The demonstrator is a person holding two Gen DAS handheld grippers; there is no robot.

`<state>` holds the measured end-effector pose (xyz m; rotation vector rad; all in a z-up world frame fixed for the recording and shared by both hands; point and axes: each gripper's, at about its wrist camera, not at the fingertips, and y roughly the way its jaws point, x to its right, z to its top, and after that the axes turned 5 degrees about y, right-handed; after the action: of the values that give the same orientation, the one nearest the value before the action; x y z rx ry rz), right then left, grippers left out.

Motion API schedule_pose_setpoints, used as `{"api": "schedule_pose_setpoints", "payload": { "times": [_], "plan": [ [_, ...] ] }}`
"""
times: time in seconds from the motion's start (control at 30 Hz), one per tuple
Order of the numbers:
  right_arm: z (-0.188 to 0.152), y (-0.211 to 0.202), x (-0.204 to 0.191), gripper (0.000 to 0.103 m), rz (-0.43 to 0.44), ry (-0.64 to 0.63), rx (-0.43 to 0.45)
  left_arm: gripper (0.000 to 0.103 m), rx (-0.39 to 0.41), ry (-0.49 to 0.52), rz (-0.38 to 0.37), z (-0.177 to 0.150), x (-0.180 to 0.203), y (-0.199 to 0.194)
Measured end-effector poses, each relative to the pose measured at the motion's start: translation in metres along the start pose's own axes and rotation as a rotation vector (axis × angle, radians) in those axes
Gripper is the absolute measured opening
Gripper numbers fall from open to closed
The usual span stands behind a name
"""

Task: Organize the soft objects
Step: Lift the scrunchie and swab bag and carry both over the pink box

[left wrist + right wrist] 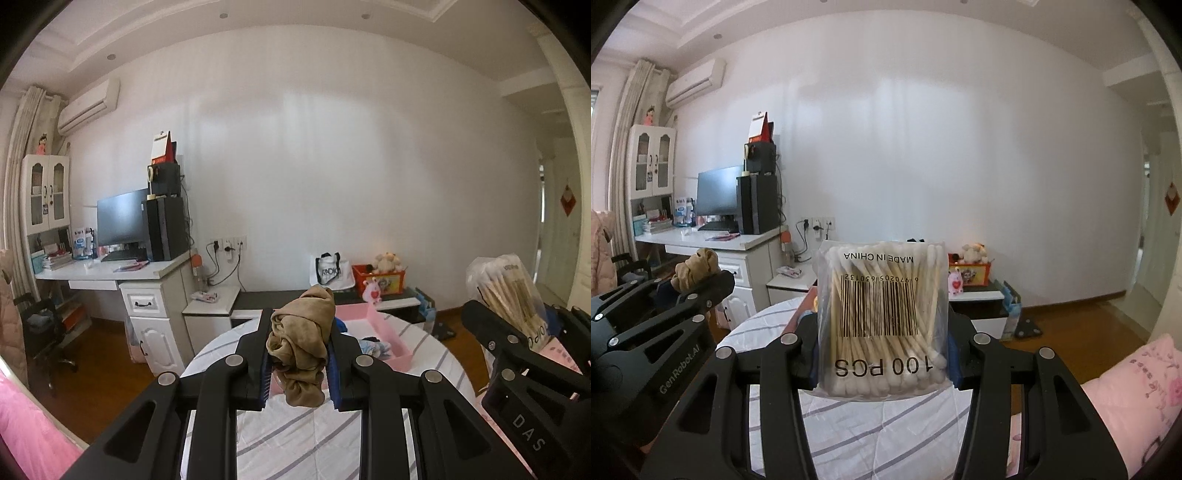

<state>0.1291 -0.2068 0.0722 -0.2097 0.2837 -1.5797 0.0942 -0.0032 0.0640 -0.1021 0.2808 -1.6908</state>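
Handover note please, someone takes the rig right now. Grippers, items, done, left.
Left gripper: jaws shut on the rolled brown cloth, held up over the striped bedding.
Right gripper: jaws shut on the bag of cotton swabs, also lifted.
Pink tray sits on the bed ahead, with some small items already in it.
Done: both items picked up.
Left: place each one, probably in the tray; then release.

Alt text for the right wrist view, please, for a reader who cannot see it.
The right gripper holds a clear bag of cotton swabs upright between its jaws, its print upside down, above a striped bedsheet. At the left edge, the left gripper grips a bundled tan cloth; a white desk with a monitor stands behind.
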Motion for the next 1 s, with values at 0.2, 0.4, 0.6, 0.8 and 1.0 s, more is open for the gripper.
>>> {"api": "schedule_pose_setpoints", "payload": {
  "times": [0.2,0.4,0.6,0.8,1.0],
  "plan": [
    [0.0,0.001,-0.001,0.046,-0.002,0.006,-0.006,0.021,-0.005,0.001,0.001,-0.013,0.0,-0.004],
    [0.001,0.004,-0.002,0.046,-0.008,0.006,-0.016,0.021,-0.019,0.006,0.0,-0.013,0.001,0.003],
    [0.0,0.01,-0.005,0.046,-0.017,-0.003,-0.031,0.021,-0.035,0.011,0.003,-0.007,0.008,0.016],
    [-0.003,0.023,-0.008,0.046,-0.018,-0.008,-0.061,0.021,-0.078,0.007,0.006,0.003,0.011,0.038],
    [-0.016,0.048,-0.006,0.046,-0.012,-0.008,-0.121,0.021,-0.156,0.008,0.0,0.008,0.015,0.078]
  ]
}}
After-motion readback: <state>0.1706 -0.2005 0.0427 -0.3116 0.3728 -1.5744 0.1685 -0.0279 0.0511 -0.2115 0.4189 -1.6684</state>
